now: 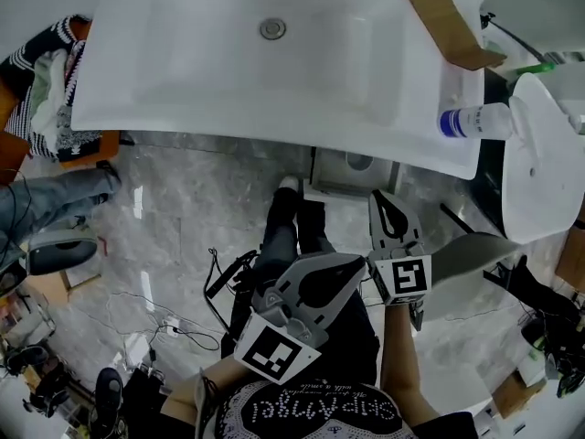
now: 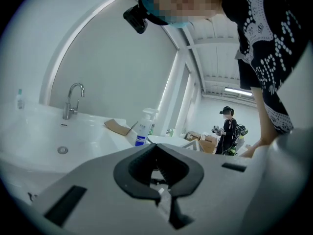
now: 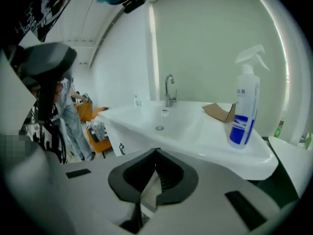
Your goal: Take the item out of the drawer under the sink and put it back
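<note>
Your room is bright, and the light is soft, with no hard shadows. In your head view the white sink [image 1: 183,80] glows so bright that its bowl is hard to see. A long ceiling lamp [image 2: 238,91] shines in your left gripper view. Both gripper views bend round at the edges and go black in the corners.

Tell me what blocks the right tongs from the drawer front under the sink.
Nothing visible does. The right tongs, shut and empty, face the sink. The drawer front's handle shows below the sink's rim with nothing in front of it. In the head view the basin hides that drawer.
</note>
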Demonstrator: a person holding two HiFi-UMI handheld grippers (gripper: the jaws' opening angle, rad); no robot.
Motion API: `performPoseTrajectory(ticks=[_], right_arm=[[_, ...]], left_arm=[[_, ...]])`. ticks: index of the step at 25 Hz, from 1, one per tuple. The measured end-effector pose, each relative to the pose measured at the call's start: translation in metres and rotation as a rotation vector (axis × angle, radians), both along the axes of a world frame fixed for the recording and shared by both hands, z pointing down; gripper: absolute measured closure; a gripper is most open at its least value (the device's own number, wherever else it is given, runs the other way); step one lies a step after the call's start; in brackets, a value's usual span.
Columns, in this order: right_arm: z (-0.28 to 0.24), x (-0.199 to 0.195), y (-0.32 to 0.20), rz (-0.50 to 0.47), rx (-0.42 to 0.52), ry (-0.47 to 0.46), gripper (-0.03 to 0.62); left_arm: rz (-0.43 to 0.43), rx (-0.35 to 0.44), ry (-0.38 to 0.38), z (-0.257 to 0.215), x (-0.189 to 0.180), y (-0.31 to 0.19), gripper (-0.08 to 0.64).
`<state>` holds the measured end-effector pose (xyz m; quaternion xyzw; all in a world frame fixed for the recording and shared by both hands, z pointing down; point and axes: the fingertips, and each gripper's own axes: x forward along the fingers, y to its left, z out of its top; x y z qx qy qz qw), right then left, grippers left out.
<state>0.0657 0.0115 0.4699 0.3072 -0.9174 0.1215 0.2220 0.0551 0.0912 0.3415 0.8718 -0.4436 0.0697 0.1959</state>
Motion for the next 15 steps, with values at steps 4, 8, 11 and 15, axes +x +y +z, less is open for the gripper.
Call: performPoseTrajectory(ticks=[4,8,11,15], right_arm=[[-0.044,-0.009,0.01,0.008,-0.011,-0.123,0.574],[-0.076,-0.004,0.023,0.006,-0.005,-0.175,0.574],[-0.102,0.004,0.027,0.025,0.003,-0.227,0.574],[-0.132,0.019,0.032,0.059,0.045,-0.267,0.574]], left_arm=[[-0.038,0.102,-0.021,-0.019,0.002,-0.003,0.555],[-0.036,0.135,-0.009,-0.031,0.009,0.001,0.555],[-0.017,0.141,0.01,-0.037,0.014,0.004,0.555],[0.023,0.175,0.003,-0.044,0.023,0.003,0.555]])
